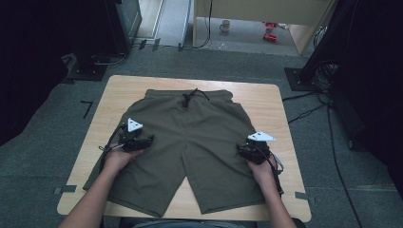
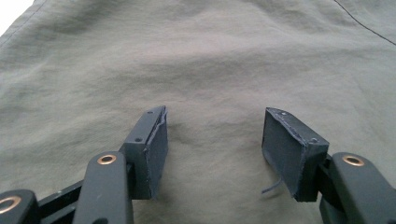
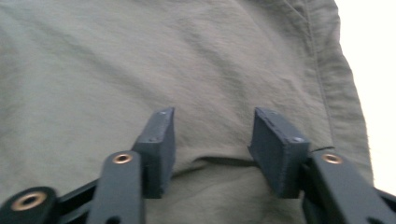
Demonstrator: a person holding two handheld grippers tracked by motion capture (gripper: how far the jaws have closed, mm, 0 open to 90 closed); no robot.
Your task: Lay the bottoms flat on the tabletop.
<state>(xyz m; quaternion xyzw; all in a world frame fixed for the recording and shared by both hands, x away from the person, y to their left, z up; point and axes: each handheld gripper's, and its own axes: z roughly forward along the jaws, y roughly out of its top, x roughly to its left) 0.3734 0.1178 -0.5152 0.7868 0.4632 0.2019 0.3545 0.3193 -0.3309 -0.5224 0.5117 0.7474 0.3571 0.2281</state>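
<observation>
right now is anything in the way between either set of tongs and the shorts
Nothing visible. The left tongs and right tongs both stand open directly over the olive shorts, with only bare fabric between and ahead of their pads.

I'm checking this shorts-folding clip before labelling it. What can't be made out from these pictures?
- Whether the right gripper pinches the shorts: a fold lies between its jaws in the right gripper view, but that view is blurred.
- Whether the left gripper touches the cloth: its jaws stand apart above it, contact unclear.
- Near edge of the table: the high view's bottom edge and the forearms hide part of it.
- The mug on the floor: too small for detail.
</observation>
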